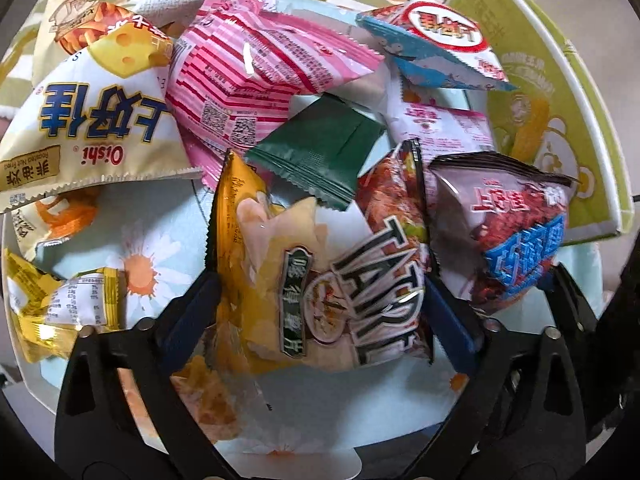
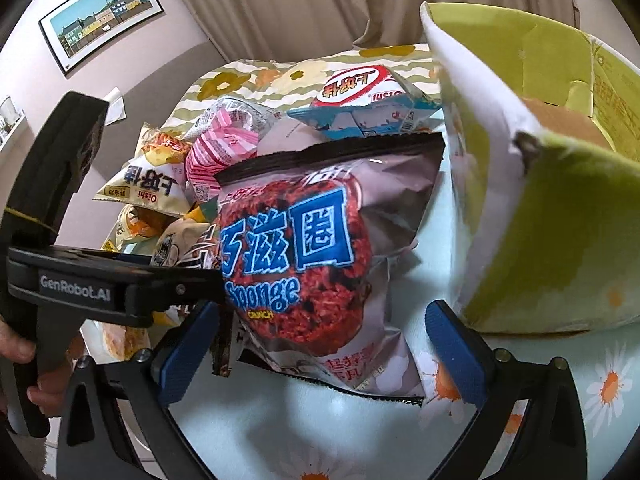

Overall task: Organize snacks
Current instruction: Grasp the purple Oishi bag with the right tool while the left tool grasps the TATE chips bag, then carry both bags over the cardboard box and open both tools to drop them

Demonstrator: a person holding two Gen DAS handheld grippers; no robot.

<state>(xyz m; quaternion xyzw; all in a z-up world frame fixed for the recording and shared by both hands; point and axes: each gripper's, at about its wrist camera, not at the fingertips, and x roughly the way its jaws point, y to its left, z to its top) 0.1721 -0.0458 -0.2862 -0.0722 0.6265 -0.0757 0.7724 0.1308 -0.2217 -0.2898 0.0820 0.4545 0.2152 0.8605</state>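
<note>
STEP: both grippers set to pick | left gripper [image 1: 320, 312] fingers wide around yellow-and-brown crinkly chip bag [image 1: 316, 280], no grip | right gripper [image 2: 322, 344] wide around mauve Sponge Crunch foil bag [image 2: 316, 248], unheld | NEXT: I close, lift toward green cardboard box [image 2: 560, 216] at 2 o'clock.

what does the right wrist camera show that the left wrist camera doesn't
Only the right wrist view: a framed picture on the wall, curtains, and the left gripper's body with a hand on it. Only the left wrist view: a green packet and a small yellow packet. Both: the Sponge Crunch bag, pink striped packet, green box.
</note>
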